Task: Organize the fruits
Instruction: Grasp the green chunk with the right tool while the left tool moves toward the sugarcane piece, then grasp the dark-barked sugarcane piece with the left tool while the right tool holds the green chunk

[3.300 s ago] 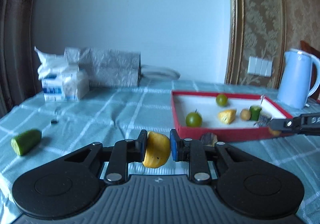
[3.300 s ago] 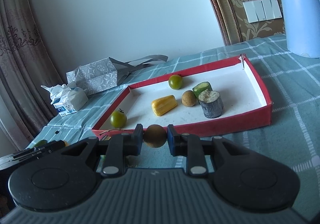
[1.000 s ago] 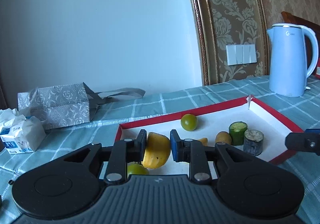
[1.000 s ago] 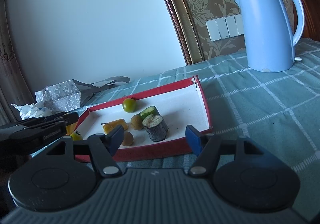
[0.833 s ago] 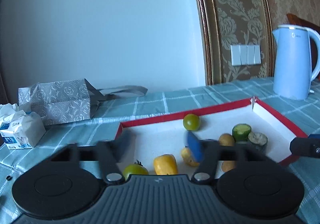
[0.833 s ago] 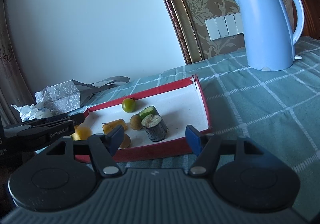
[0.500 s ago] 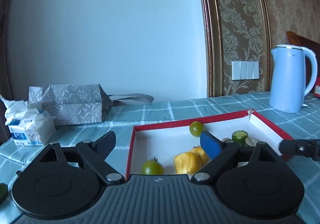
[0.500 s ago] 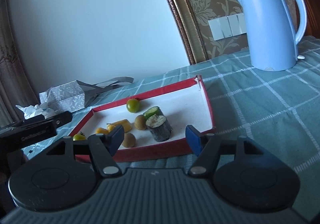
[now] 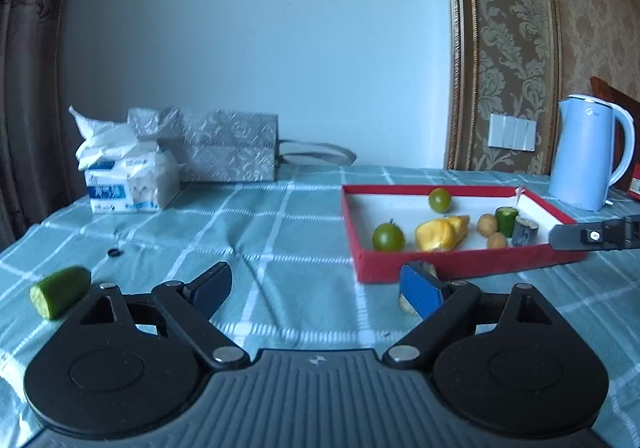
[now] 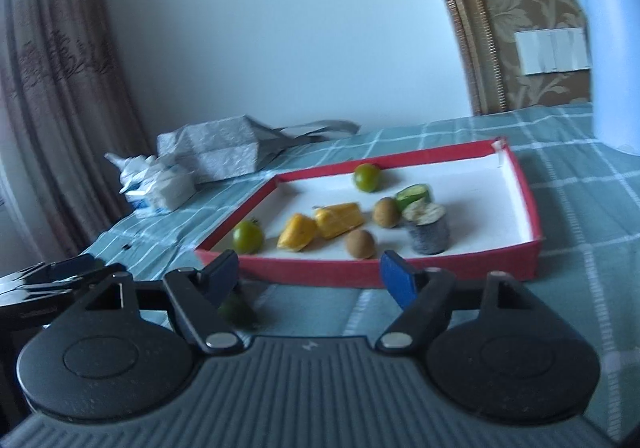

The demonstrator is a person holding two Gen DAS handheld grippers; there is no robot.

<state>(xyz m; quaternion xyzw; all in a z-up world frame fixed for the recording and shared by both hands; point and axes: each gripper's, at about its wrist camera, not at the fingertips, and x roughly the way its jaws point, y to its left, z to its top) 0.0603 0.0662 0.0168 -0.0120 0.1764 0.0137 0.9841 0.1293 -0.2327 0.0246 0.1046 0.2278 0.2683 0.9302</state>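
Note:
A red-walled tray (image 9: 452, 268) (image 10: 536, 215) holds two green tomatoes (image 9: 388, 236), two yellow pieces (image 9: 434, 235) (image 10: 297, 232), two brown fruits (image 10: 360, 244), a cucumber end and a grey cylinder (image 10: 429, 228). My left gripper (image 9: 316, 290) is open and empty, in front of the tray's left corner. A cucumber piece (image 9: 60, 291) lies on the cloth at far left. A small piece (image 9: 412, 304) lies half hidden behind my right finger. My right gripper (image 10: 308, 276) is open and empty before the tray; a green fruit (image 10: 236, 311) lies under its left finger.
A blue kettle (image 9: 586, 153) stands at the right behind the tray. A tissue pack (image 9: 128, 179) and a silver gift bag (image 9: 224, 151) sit at the back left. A small black ring (image 9: 114, 252) lies on the checked cloth.
My left gripper opened, dropped the yellow piece into the tray and pulled back to the left. My right gripper stayed open and moved closer along the tray's front.

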